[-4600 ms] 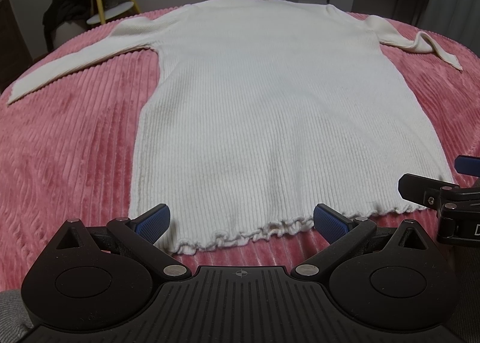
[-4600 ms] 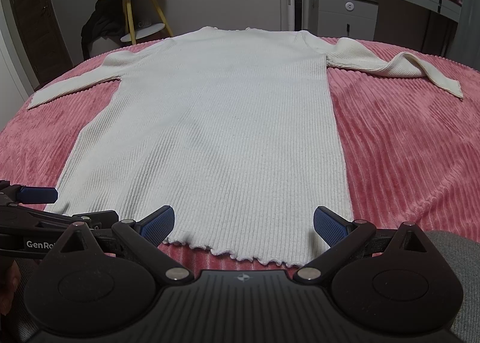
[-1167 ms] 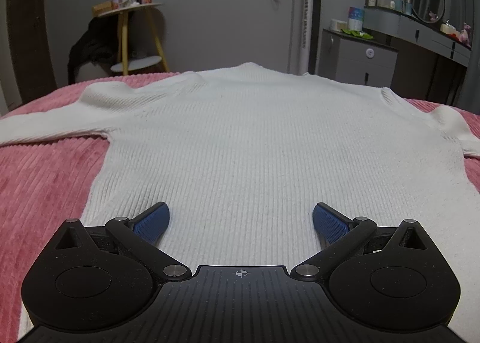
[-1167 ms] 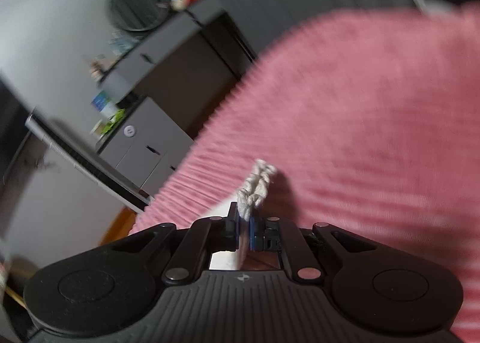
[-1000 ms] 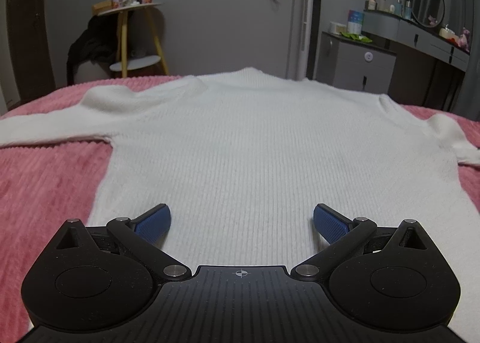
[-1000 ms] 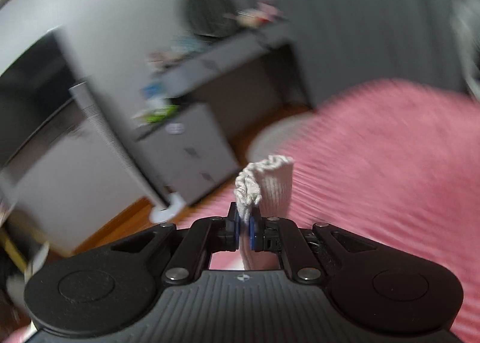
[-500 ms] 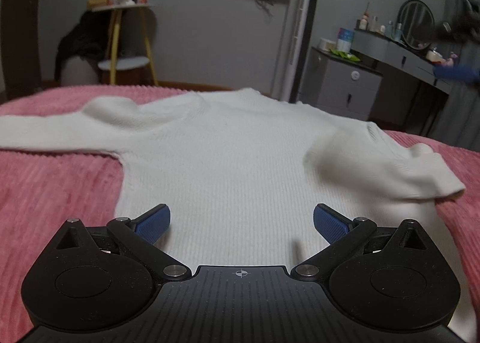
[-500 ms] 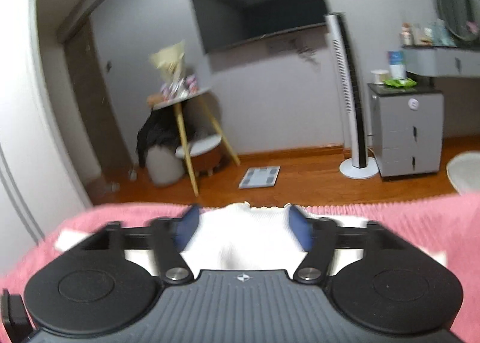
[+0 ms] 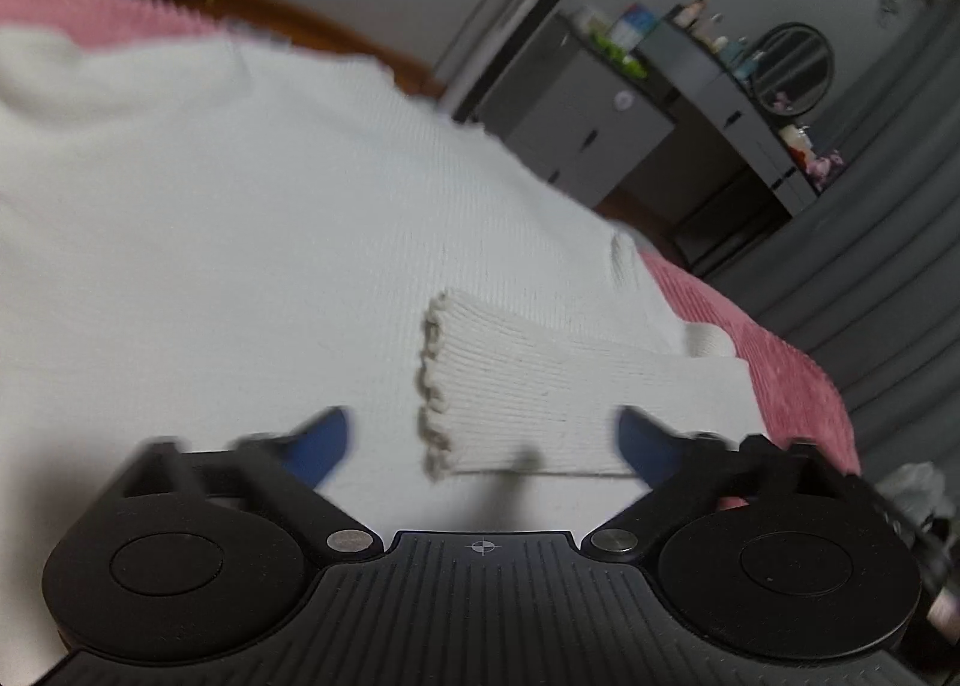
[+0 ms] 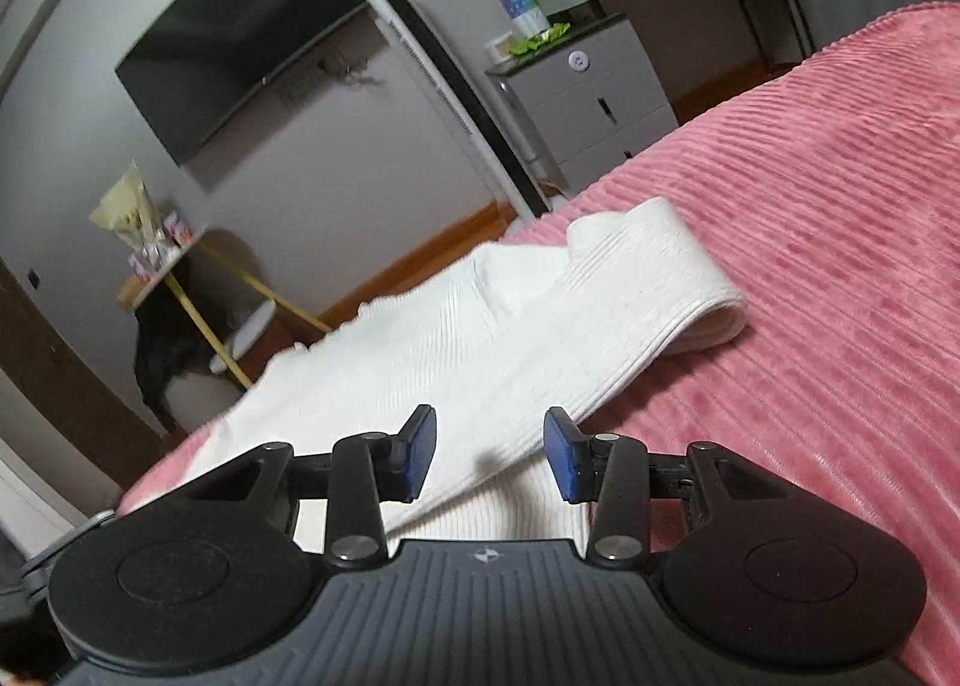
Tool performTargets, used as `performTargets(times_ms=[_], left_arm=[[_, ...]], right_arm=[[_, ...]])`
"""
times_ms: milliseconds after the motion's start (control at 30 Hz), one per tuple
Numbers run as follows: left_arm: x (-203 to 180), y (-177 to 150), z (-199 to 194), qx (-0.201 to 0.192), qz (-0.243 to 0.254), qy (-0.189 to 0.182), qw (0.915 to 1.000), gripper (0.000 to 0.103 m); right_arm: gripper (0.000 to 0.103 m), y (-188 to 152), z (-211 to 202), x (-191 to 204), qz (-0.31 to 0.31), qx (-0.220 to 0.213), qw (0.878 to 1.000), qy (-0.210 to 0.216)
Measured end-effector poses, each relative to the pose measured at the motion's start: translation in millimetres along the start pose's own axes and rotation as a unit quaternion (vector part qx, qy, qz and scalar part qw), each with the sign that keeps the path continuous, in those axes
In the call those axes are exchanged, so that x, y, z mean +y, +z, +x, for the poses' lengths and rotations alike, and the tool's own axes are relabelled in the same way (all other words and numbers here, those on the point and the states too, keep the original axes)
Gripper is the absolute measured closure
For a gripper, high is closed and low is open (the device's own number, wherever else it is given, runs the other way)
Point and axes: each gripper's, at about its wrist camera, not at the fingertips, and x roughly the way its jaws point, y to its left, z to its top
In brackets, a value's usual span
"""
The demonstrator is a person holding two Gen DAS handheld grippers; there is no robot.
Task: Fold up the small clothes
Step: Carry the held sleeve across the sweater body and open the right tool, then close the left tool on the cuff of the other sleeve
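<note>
Left wrist view: frame was motion-blurred. The white ribbed knit sweater (image 9: 240,218) lay flat on the pink corduroy-ribbed bedspread (image 9: 774,362), filling most of the picture. One sleeve (image 9: 558,404) was folded inward across the body, its frilled cuff (image 9: 432,386) pointing left and resting on the torso panel. The left gripper (image 9: 480,440), black with blue pads, sat just above the sweater, jaws wide apart and closing. The sleeve end lay between the two fingers in the picture, but neither pad pressed on it; nothing gripped. Fingers were smeared by blur, so exact contact with the fabric below was unclear. Background: grey drawer cabinet (image 9: 576,122), dark dresser with a round mirror (image 9: 792,62), grey curtain (image 9: 888,266) at right.

Right wrist view: sharper. The right gripper (image 10: 489,452), same black body with blue pads, had its jaws partly apart and closing. Folded sleeve fabric ran through the gap under the pads; pads stood clear of it on both sides, so no grip. The sleeve's fold bend (image 10: 702,302) sat on the bedspread to the right of the sweater body, and the sleeve ran from there back toward the gripper. The sweater's neck end pointed to the far edge of the bed. Behind: wall-mounted black TV (image 10: 240,44), white tower fan (image 10: 450,92), yellow-legged side table (image 10: 198,290), the grey cabinet.
</note>
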Motion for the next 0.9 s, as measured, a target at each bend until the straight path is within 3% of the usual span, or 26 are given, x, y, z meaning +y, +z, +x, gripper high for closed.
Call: performTargets(times_ms=[133,233,333,367,467,633,767,900], left_arm=[[-2.1,9.2,20.3,0.02,-0.01,-0.001,0.9998,0.035],[-1.8,13.5,28.0,0.029,-0.03,-0.017,0.999,0.05],[-3.2,15.9,31.7,0.028,-0.03,-0.008,0.9991,0.09],[-4.7,16.7,30.4,0.026,-0.024,-0.005,0.9994,0.095],[-10.9,21.2,14.5,0.01,0.005,-0.011,0.9999,0.095],[-24.4,45.0,-26.3,-0.051,0.092,0.021,0.9942,0.095],[-6.8,64.7,-46.1,-0.088,0.121,0.086,0.9851,0.095],[25.6,67.7,-58.8,-0.093,0.119,0.141,0.9785,0.095]], right_arm=[[0.063,2.6,14.1,-16.0,0.032,0.003,0.999,0.009],[0.063,4.8,18.1,-18.3,0.043,0.008,0.999,0.015],[0.063,9.9,21.2,-13.9,0.042,0.002,0.999,0.02],[0.063,10.2,20.4,-13.1,0.041,-0.001,0.999,0.021],[0.063,12.5,17.8,-13.1,0.043,-0.013,0.999,0.023],[0.063,14.8,17.1,-16.2,0.06,-0.019,0.998,0.027],[0.063,14.2,19.4,-14.3,0.063,-0.018,0.998,0.027],[0.063,13.8,27.2,-15.5,0.079,-0.013,0.996,0.034]])
